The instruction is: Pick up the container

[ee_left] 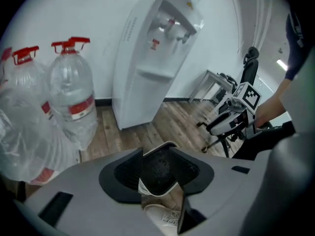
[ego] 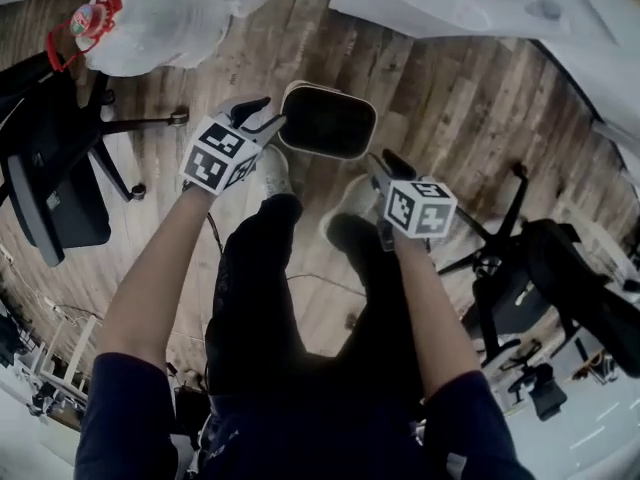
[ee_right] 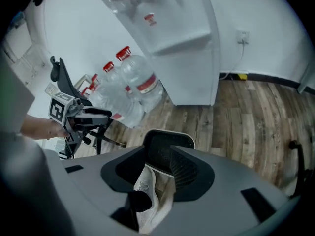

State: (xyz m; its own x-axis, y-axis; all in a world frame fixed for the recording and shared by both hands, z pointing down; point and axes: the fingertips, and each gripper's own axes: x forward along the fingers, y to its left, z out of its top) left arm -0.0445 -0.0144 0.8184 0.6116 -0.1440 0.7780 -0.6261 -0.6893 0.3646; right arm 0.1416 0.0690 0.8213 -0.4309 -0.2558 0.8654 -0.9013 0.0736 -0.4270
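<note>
Container: the container (ego: 327, 123) stands mouth-up on the wood floor (ego: 450, 98), just ahead of my shoes (ego: 272, 171). It has a dark inside and a pale rim, and it looks empty.
Left tongs: the left tongs (ego: 268, 114) are released, jaws apart, with the tips right at the container's left rim. In the left gripper view the rim corner shows in the gap, but I see nothing clamped on it.
Right tongs: the right tongs (ego: 383, 163) are released too, jaws spread. They are just beside the near right corner and, as far as I can tell, not touching.
Step in hand: by my reading I'm lining up for the grip, and the container is not yet off the floor.
Doing it well: I want one jaw inside the wall and one outside on each side. I'd go down past the rim so the pads meet flat wall rather than the rolled edge, then close both sides evenly.
Right side: I'd shift the right tongs forward to mid-wall, opposite the left, so the load balances.
Lift: straight up, both hands together, mouth level.
Risk: a light bin may skate or tip if one side bites first.
Clearance: the office chair (ego: 50, 188) and the water bottle (ego: 140, 18) stand well apart from the container, so I see no snag there.
</note>
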